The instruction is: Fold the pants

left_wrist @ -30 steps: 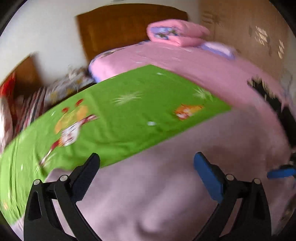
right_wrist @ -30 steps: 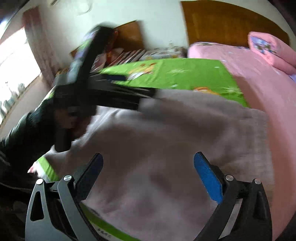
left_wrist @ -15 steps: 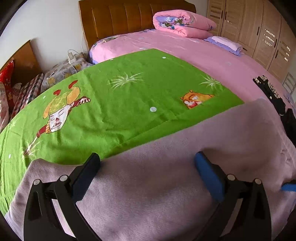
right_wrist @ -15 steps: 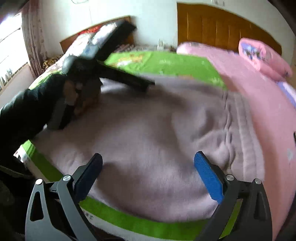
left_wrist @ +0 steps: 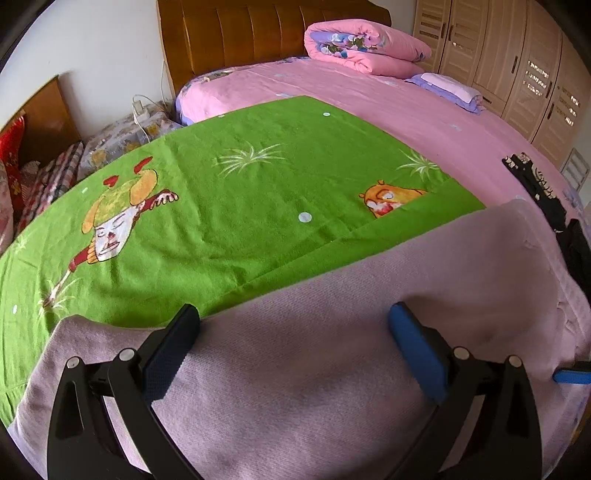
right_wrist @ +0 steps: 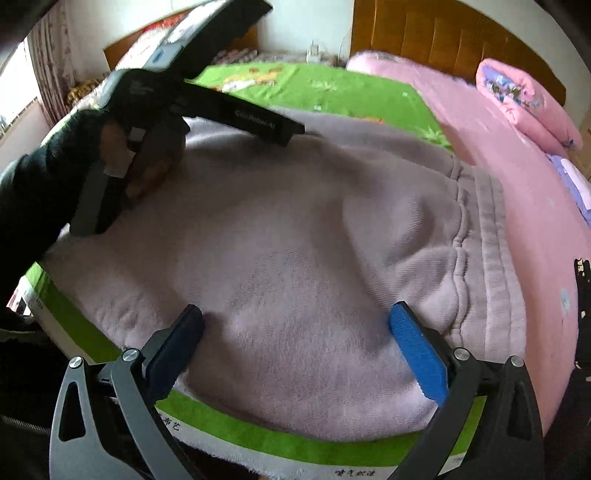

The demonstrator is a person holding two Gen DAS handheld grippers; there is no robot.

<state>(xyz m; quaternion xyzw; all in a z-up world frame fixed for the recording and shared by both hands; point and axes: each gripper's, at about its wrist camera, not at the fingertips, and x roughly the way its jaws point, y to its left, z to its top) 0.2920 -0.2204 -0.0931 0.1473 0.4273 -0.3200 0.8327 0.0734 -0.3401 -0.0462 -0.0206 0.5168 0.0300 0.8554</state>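
The pale mauve fleece pants [left_wrist: 332, 332] lie spread flat on a green cartoon-print cloth [left_wrist: 240, 206] on the bed. In the right wrist view the pants [right_wrist: 295, 236] fill the middle, with the ribbed waistband [right_wrist: 491, 258] at the right. My left gripper [left_wrist: 293, 325] is open and empty, just above the pants near their far edge. My right gripper [right_wrist: 295, 325] is open and empty, low over the pants near the front edge. The left gripper also shows in the right wrist view [right_wrist: 236, 114], held in a dark-sleeved hand over the pants' far left part.
A pink bedsheet [left_wrist: 424, 122] lies to the right with a rolled pink quilt [left_wrist: 362, 44] at the wooden headboard [left_wrist: 258, 33]. A black garment [left_wrist: 546, 199] lies at the bed's right edge. Wardrobes [left_wrist: 517, 55] stand behind. The cloth's white hem [right_wrist: 295, 454] hangs at the front.
The left gripper has dropped lower over the pants and steadied. The right gripper has swung right and closer, so the waistband now shows. Both stayed open.
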